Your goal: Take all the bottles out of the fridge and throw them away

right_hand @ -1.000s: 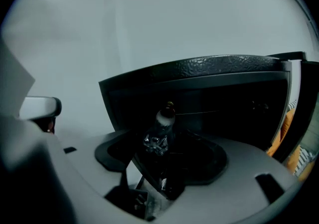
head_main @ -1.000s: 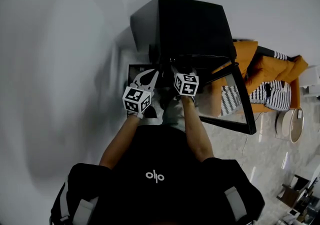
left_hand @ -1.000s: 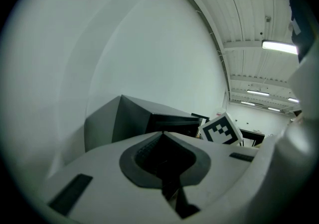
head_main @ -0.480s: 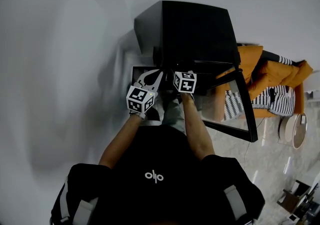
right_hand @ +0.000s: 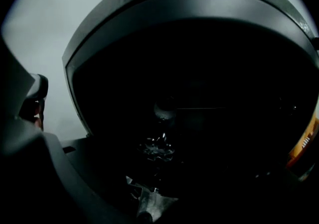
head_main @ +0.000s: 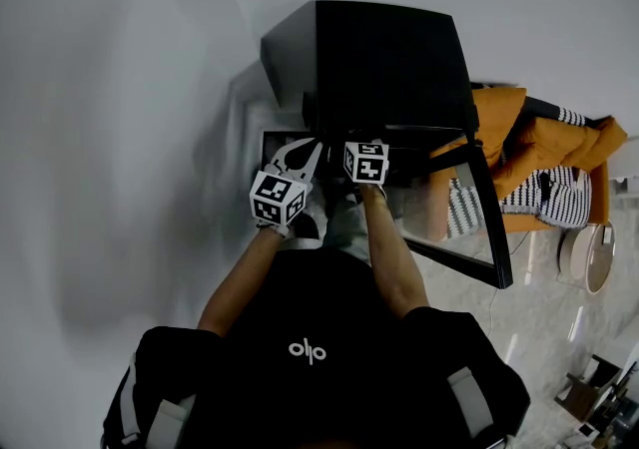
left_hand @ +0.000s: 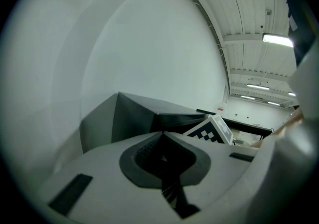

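Right hand-held gripper [head_main: 357, 143], jaws just opening wide with nothing between them, faces the fridge's [head_main: 389, 58] dim bottle [right_hand: 158, 148] dead ahead; left hand-held gripper [head_main: 305, 153] closed.

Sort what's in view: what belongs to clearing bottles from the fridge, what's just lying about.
Job: black mini fridge, glass door open; what looks like a plastic bottle in its dark inside; left hand-held gripper, shut, empty; right hand-held gripper, jaws just opened wider, gripping nothing.
Lying about: orange sofa; striped cushions; round white thing.
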